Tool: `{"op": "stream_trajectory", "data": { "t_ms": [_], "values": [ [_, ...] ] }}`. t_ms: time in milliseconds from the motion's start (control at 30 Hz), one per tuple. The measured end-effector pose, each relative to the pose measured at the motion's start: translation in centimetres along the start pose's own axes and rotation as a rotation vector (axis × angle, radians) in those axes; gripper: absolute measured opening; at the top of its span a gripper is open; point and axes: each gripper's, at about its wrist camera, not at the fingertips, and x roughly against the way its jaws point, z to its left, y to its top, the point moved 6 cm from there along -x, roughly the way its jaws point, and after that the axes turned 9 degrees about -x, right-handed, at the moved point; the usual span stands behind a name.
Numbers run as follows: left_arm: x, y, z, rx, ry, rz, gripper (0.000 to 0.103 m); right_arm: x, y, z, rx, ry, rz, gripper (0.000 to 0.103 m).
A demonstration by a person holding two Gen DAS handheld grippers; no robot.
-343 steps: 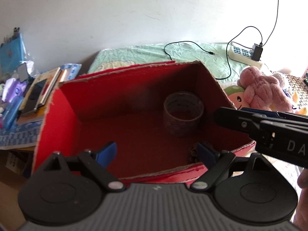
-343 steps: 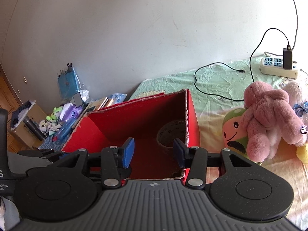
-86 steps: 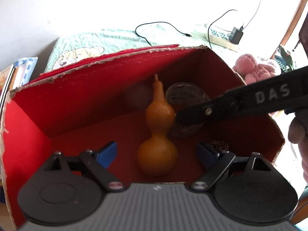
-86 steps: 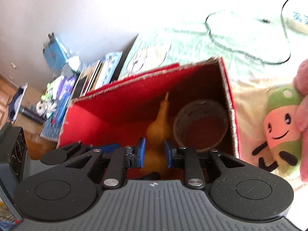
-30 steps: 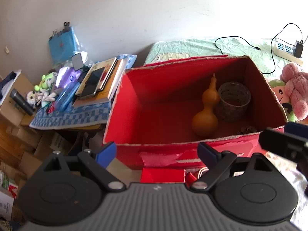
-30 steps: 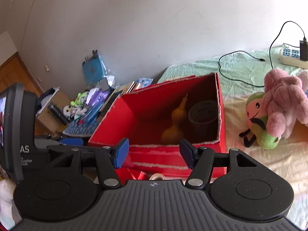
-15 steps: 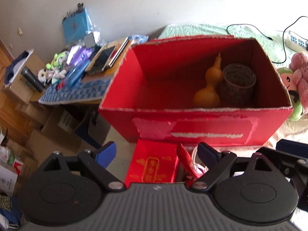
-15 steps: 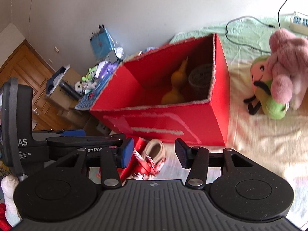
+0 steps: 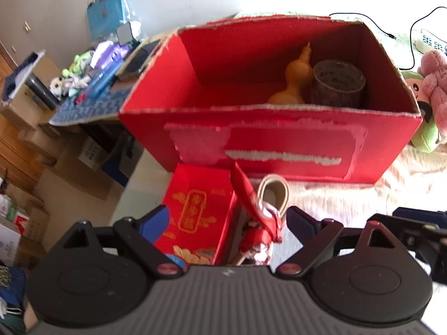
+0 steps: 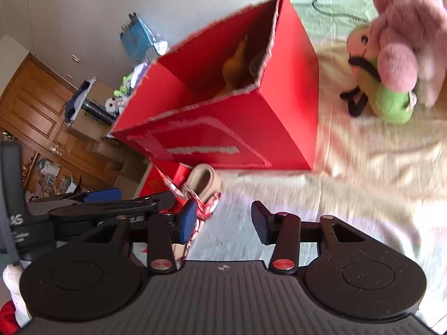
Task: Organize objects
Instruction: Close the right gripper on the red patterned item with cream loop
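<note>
Large red cardboard box (image 9: 279, 139), open-topped, on the bed. Inside, far right corner: orange gourd (image 9: 293, 78) beside brown tape roll (image 9: 338, 83). In front of the box: small red gift box with gold print (image 9: 195, 209); red tasselled ornament with beige loop (image 9: 265, 215). Left tool (image 9: 226, 220): wide open, empty. Right tool (image 10: 222, 222): jaws closing, nothing between them yet. Advice: centre the ornament between the pads before pinching.
</note>
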Motion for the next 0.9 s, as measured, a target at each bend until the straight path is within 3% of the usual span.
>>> {"op": "stream_trajectory", "data": {
  "t_ms": [167,433,600,900],
  "values": [
    [-0.5,-1.6,0.9,-0.001,-0.097,-0.017,0.086,-1.6,0.3,0.1,-0.044,-0.002,0.035,0.043],
    [-1.2,-3.0,1.9,-0.035,-0.282,-0.061,0.059,-4.7,0.1,2.4,-0.062,0.019,0.100,0.043],
    [-1.0,-3.1,1.7,-0.095,-0.380,-0.101,0.058,-6.4,-0.1,3.7,-0.054,0.017,0.133,0.043],
    [-1.6,-3.5,1.7,-0.157,-0.476,-0.115,0.057,-8.2,-0.1,3.6,-0.058,-0.050,0.157,0.043]
  ]
}}
